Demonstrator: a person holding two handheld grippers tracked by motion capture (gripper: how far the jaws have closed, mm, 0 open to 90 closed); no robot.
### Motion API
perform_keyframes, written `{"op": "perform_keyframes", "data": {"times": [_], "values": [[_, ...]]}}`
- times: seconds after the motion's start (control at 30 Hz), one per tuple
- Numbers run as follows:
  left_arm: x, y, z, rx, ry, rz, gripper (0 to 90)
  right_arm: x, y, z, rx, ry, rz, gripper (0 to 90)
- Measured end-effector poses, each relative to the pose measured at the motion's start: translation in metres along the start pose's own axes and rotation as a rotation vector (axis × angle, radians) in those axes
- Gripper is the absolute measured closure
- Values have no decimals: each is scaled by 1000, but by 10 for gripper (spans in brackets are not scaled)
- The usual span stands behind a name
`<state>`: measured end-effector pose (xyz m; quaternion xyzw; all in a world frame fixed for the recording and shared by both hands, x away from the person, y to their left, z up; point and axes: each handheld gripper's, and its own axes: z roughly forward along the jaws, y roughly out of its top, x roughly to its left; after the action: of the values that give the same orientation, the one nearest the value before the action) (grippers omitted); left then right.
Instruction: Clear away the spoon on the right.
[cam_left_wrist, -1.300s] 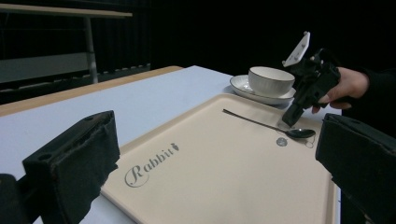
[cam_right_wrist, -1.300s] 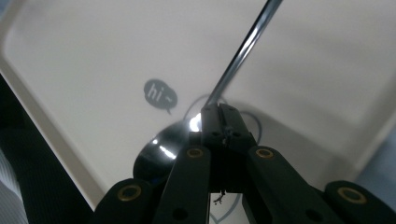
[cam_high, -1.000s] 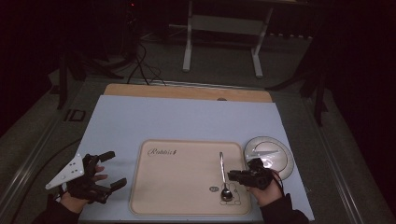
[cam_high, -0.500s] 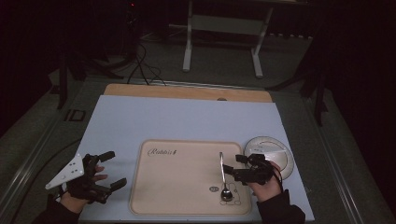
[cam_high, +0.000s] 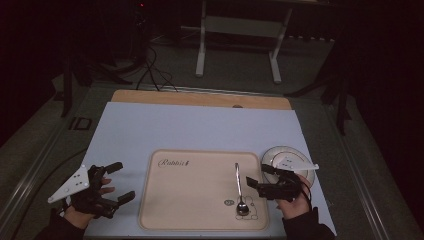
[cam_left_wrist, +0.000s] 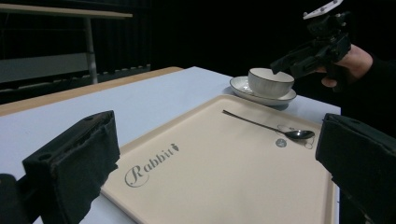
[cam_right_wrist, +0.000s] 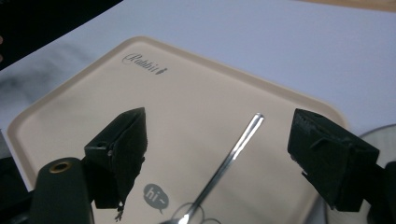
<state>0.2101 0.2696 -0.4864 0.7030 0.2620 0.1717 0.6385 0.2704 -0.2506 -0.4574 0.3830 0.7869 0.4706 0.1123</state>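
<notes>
right gripper view, tray (cam_right_wrist: 196, 116) reads "rabbit", "hi~"

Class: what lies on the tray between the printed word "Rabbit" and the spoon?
Nothing: in the high view, the beige plastic tray is bare between its "Rabbit" lettering and the slim metal spoon.

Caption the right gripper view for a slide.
Open right gripper poised over a spoon on the beige tray.
</notes>
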Motion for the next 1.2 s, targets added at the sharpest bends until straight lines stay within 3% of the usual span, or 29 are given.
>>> {"op": "perform_keyframes", "data": {"times": [0.33, 0.53, 1.2], "values": [[0, 0, 0, 2, 3, -6, 0, -8, -12, -23, -56, -59, 2, 186], [1, 0, 0, 1, 6, -8, 0, -13, -23, -33, -77, -69, 8, 186], [1, -1, -1, 1, 9, -8, 0, -17, -53, -46, -72, -123, -17, 187]]}}
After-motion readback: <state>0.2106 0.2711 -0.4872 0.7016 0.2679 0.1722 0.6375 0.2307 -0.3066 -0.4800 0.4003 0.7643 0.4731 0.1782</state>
